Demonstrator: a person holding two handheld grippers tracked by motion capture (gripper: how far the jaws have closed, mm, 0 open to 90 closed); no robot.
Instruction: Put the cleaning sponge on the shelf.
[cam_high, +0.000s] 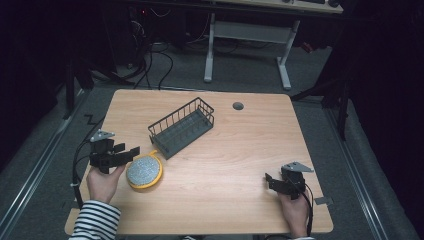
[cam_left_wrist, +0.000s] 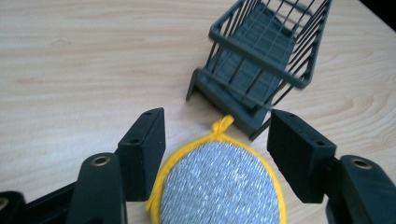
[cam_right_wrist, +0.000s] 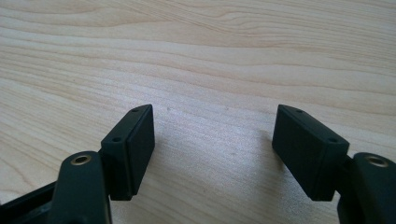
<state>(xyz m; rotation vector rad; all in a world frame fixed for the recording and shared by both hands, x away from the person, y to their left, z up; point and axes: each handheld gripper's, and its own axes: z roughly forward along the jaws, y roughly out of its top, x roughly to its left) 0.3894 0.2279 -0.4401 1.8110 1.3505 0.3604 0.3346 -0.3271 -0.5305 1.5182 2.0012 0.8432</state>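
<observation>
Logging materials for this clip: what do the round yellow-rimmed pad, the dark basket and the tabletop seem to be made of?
The round yellow-rimmed pad looks like glittery silver woven mesh edged with yellow yarn tied in a knot, probably a scourer. The dark grey slatted basket looks like matt coated wire or moulded plastic; the bars are thin and uniform. The light tabletop shows wood grain with an even sheen, likely laminate.

Round scrubber pad (cam_high: 144, 171) on table (cam_high: 225, 190) at left, between left gripper (cam_high: 129, 154) jaws, wire basket (cam_high: 182, 127) just behind it, right gripper (cam_high: 270, 180) well apart at right.
</observation>
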